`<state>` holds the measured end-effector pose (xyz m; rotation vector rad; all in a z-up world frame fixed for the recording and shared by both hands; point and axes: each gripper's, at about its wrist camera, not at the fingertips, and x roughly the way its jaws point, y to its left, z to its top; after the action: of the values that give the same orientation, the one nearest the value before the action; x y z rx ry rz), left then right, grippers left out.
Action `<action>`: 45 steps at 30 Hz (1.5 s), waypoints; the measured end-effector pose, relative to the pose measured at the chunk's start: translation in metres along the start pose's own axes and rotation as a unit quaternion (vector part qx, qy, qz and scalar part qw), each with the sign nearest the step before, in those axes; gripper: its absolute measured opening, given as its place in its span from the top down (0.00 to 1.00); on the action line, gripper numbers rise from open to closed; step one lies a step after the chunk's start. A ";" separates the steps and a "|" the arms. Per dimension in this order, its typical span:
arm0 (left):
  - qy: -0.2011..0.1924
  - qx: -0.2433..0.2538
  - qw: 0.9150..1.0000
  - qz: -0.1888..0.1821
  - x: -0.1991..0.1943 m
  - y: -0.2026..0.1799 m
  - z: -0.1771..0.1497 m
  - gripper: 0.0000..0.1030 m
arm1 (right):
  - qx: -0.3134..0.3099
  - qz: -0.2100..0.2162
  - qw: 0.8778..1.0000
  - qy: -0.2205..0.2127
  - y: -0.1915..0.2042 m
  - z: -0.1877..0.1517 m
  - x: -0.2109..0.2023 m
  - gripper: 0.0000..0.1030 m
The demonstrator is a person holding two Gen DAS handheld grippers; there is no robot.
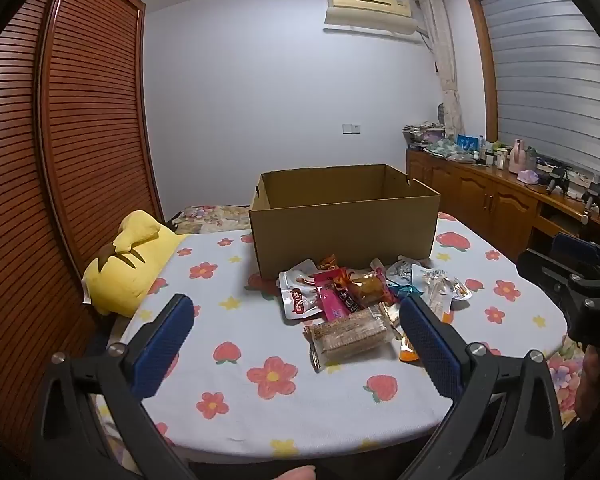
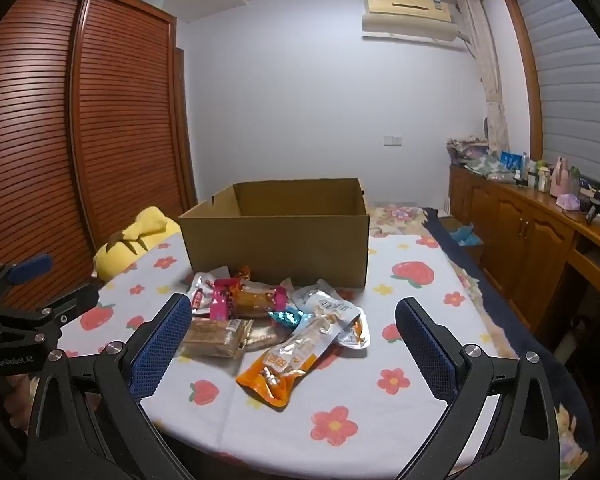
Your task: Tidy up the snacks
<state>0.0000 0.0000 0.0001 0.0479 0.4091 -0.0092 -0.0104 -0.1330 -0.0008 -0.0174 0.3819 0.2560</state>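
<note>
Blue ribbed pads line both tools, each spread to its full width with nothing between the fingers and nothing touched. The left gripper (image 1: 296, 328) hangs above the near part of the flowered tablecloth (image 1: 236, 412), tipped gently downward toward the snack pile (image 1: 364, 300); its right-hand pad (image 1: 428, 340) overlaps the pile's near right edge in the view, though contact there cannot be told. The right gripper (image 2: 294, 328), likewise tipped down and spread wide, frames the same pile, with an orange pouch (image 2: 284, 368) lying nearest and a clear-wrapped wafer pack (image 2: 216, 334) just beside its left pad. Each tool appears at the margin of the other's view, well apart. The snacks lie heaped on the cloth just in front of the cardboard box (image 1: 342, 236), which stands open and upright; its interior shows no contents from here. Bare cloth extends on both sides of the pile. A yellow plush (image 1: 128, 264) sits at the table's left edge beside the slatted wardrobe (image 1: 60, 160)
</note>
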 end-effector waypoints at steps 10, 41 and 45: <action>0.000 0.003 1.000 0.000 0.001 -0.001 0.000 0.00 | 0.001 -0.001 1.000 0.003 -0.001 -0.001 0.001 0.00; -0.009 0.006 1.000 0.000 -0.011 0.000 0.012 0.00 | 0.001 0.000 1.000 0.002 0.001 0.001 -0.001 0.00; -0.011 0.007 1.000 0.000 -0.012 -0.001 0.013 0.00 | 0.001 0.000 1.000 0.002 0.001 0.001 -0.002 0.00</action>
<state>-0.0062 -0.0012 0.0169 0.0608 0.3872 -0.0120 -0.0117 -0.1324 0.0006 -0.0160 0.3854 0.2550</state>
